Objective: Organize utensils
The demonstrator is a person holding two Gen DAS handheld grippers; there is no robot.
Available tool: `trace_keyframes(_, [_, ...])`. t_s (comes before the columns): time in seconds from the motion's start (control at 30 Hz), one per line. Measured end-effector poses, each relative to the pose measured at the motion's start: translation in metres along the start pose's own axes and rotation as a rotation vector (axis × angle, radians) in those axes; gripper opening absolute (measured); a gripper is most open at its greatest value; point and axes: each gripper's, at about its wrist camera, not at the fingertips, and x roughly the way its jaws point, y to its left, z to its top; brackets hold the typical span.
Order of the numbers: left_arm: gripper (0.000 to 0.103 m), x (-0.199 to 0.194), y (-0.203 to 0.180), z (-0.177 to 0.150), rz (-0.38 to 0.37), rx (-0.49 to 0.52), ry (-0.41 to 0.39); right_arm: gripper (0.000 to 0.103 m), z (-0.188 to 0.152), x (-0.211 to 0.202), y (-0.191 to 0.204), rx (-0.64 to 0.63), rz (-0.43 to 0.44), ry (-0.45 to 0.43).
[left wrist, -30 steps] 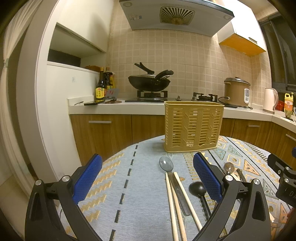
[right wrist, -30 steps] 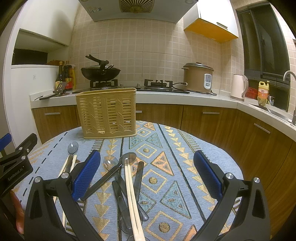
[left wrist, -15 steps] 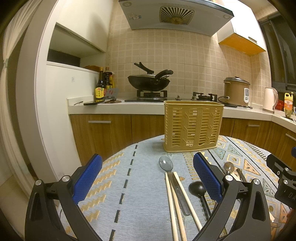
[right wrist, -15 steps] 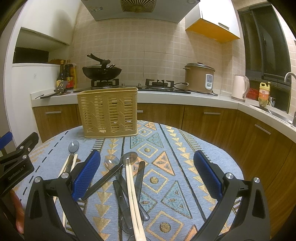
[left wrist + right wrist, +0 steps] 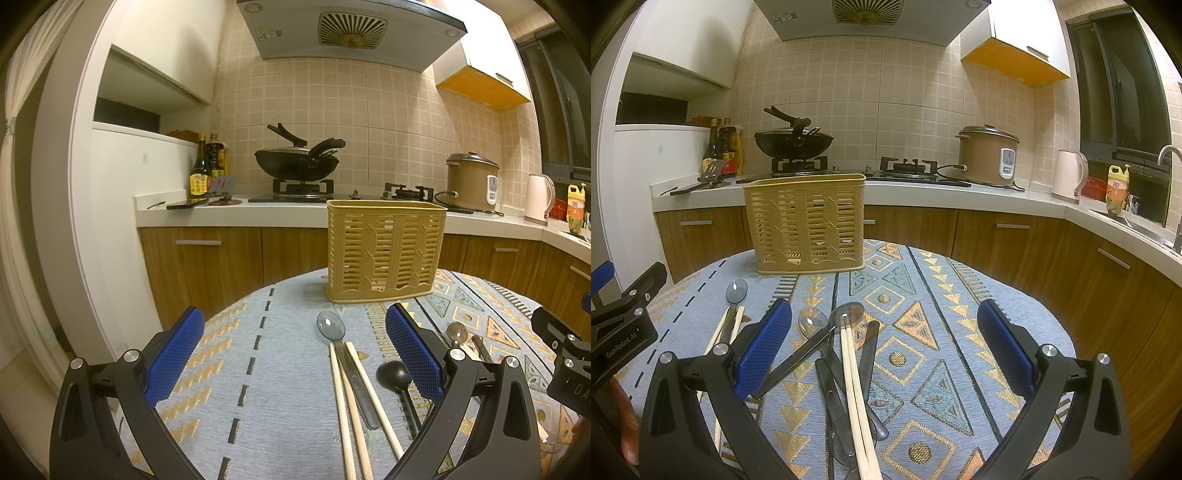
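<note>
Utensils loose on patterned tablecloth [image 5: 960,295], both grippers wide apart, empty, hovering.

Little changed against half a second earlier: right view drawn slightly nearer the basket, left view unmoved. Left gripper [image 5: 295,354] and right gripper [image 5: 884,347]: black frames, blue ribbed pads, nothing between them. Slatted tan plastic basket [image 5: 807,225] upright at far table edge. Pale wooden chopsticks [image 5: 855,380] across dark-handled spoons [image 5: 812,321]; second chopstick set [image 5: 351,398] beside clear grey spoon [image 5: 330,325] and round black ladle [image 5: 393,373].
</note>
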Motion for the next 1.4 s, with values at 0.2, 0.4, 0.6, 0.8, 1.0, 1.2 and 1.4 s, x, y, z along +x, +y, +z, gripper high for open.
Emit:
trace_keyframes(0.2, [0.095,0.013,0.005,0.000,-0.038,-0.020,0.072,0.097,0.001,0.000,-0.001,0.014,-0.011,0.008])
trace_keyframes(0.4, [0.092,0.048,0.029,0.001,-0.125,-0.014,0.318,0.097,0.007,0.000,-0.006,0.042,-0.004,0.042])
trace_keyframes(0.6, [0.082,0.090,0.054,0.008,-0.279,-0.068,0.524,0.095,0.021,0.019,-0.009,-0.010,-0.014,0.190])
trace_keyframes(0.8, [0.078,0.146,0.040,0.025,-0.396,-0.084,0.704,0.078,0.047,0.066,-0.026,0.059,0.173,0.454])
trace_keyframes(1.0, [0.064,0.203,0.014,0.029,-0.406,-0.101,0.866,0.060,0.053,0.133,-0.025,0.184,0.362,0.739])
trace_keyframes(1.2, [0.054,0.228,-0.010,0.022,-0.346,-0.045,0.925,0.043,0.046,0.177,-0.007,0.250,0.393,0.904])
trace_keyframes(1.4, [0.052,0.238,-0.015,0.021,-0.322,-0.022,0.918,0.042,0.041,0.203,0.009,0.231,0.276,0.980])
